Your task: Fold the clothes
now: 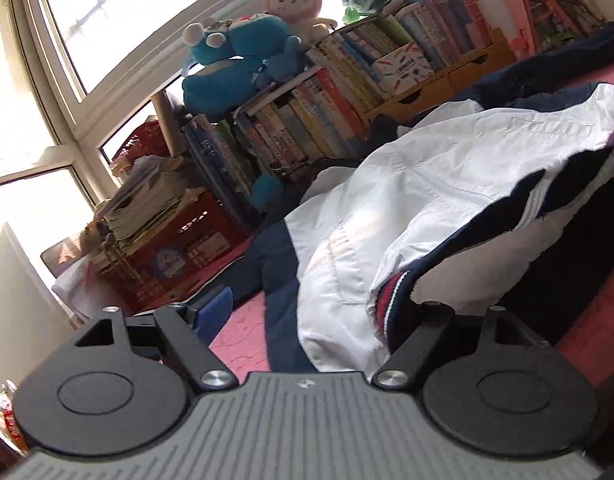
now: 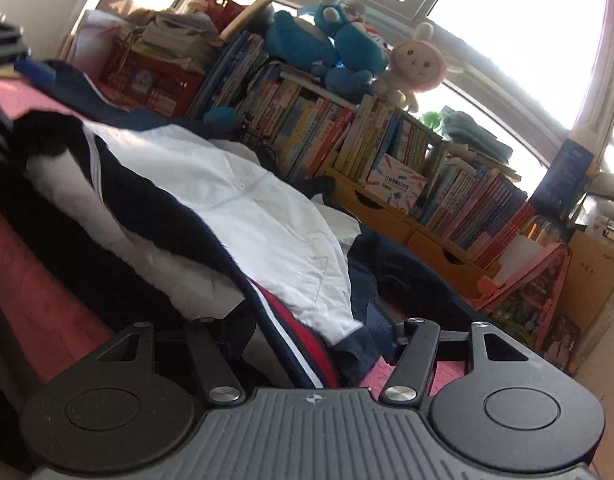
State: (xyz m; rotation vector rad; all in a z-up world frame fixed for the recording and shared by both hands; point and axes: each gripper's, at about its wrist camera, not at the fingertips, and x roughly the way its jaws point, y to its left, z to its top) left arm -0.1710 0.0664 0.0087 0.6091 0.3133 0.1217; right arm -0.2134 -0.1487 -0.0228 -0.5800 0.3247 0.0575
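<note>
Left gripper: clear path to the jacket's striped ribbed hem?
Probably yes. The left gripper looks open, and the striped hem lies right by its right finger, jacket spread ahead on the pink cover. Nothing stands between.

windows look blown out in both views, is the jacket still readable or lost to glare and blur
Left wrist view: window blown white, backlight, jacket readable, slight blur at its right edge, sun patch on the white panel. Right wrist view: window also blown white, jacket clear, its near folds dark in shadow; fisheye bends the books and frames.
</note>
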